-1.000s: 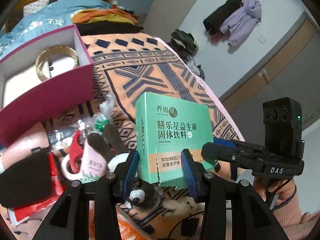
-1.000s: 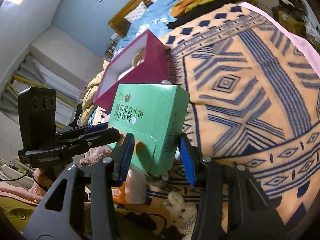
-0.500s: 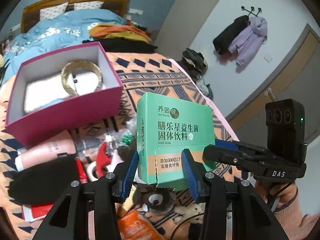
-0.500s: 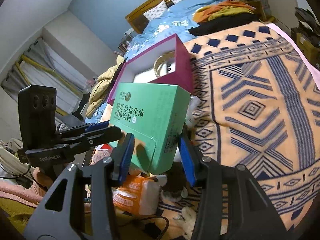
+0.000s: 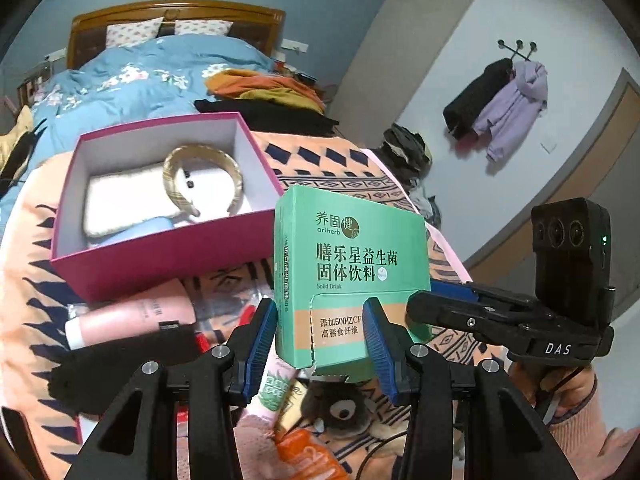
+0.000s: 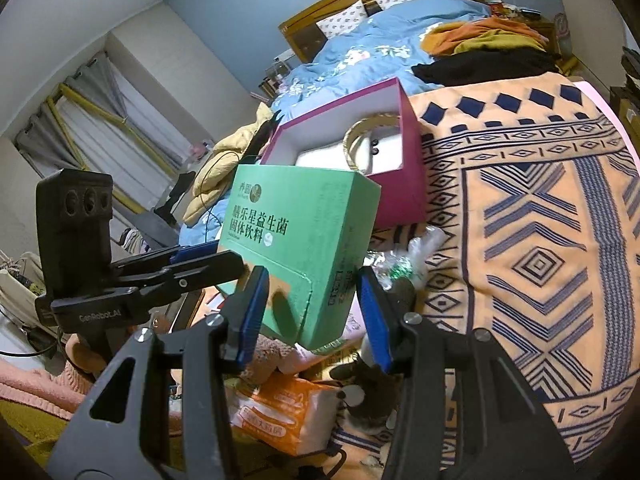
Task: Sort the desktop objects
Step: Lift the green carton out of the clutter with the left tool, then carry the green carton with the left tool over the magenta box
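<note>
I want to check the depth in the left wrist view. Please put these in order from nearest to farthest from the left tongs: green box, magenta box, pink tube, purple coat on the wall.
1. green box, between the left tongs.
2. pink tube, lying to the left.
3. magenta box, behind the tube, upper left.
4. purple coat, on the far wall, upper right.

The green box (image 5: 348, 276) was smooth printed cardboard, the magenta box (image 5: 168, 256) matt paperboard, the patterned blanket (image 6: 540, 240) woven cloth, the headboard (image 5: 176, 12) glossy wood.
</note>
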